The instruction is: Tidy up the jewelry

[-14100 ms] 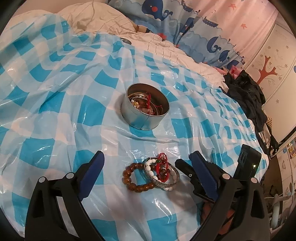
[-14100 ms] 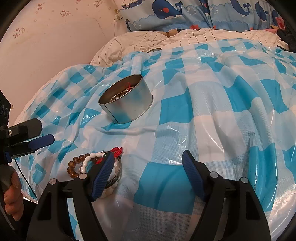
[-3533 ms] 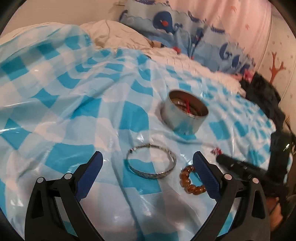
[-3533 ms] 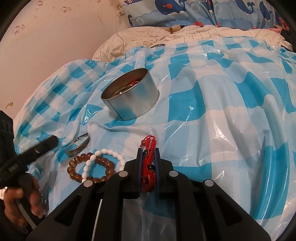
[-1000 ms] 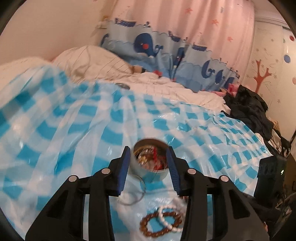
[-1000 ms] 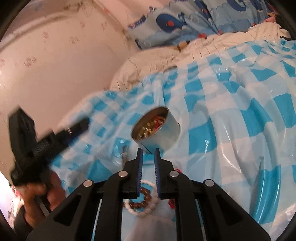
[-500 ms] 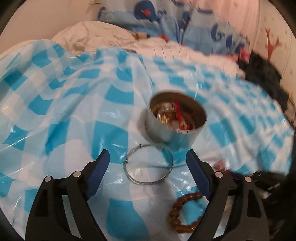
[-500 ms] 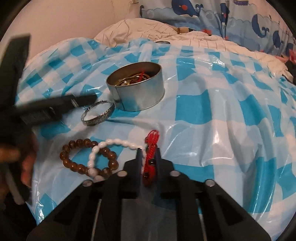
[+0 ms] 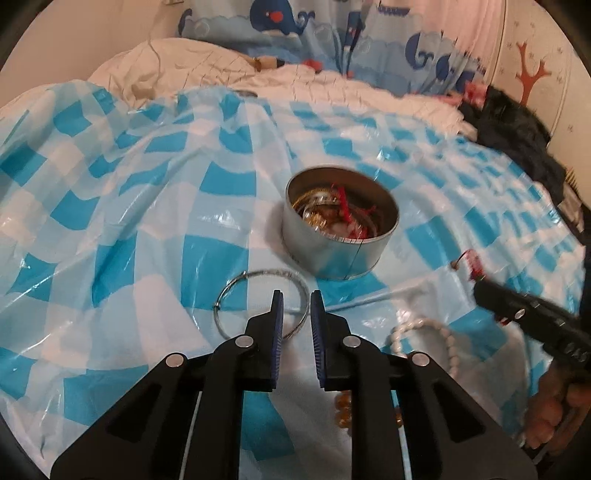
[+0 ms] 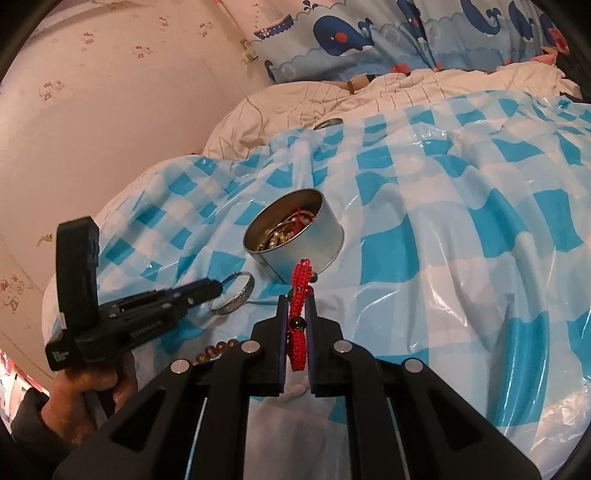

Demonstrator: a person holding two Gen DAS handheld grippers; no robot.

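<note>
A round metal tin [image 9: 340, 221] holding several jewelry pieces sits on the blue checked plastic sheet [image 9: 110, 221]. My left gripper [image 9: 296, 295] has its jaws nearly closed around the near rim of a silver bangle [image 9: 258, 301] lying in front of the tin. My right gripper [image 10: 296, 301] is shut on a red woven cord bracelet [image 10: 300, 295], held above the sheet just short of the tin [image 10: 295, 236]. The bangle [image 10: 232, 298] lies left of it, at the left gripper's tip. A white bead bracelet [image 9: 421, 332] and a brown bead bracelet [image 9: 345, 411] lie on the sheet.
White bedding [image 9: 207, 66] and whale-print pillows [image 9: 332, 29] lie behind the sheet. Dark clothing [image 9: 517, 136] is piled at the right. A pink wall [image 10: 92, 92] stands on the left. The right gripper shows in the left view [image 9: 517, 310].
My left gripper has closed from wide open down onto the bangle's rim. My right gripper has lifted the red cord bracelet off the sheet and moved toward the tin.
</note>
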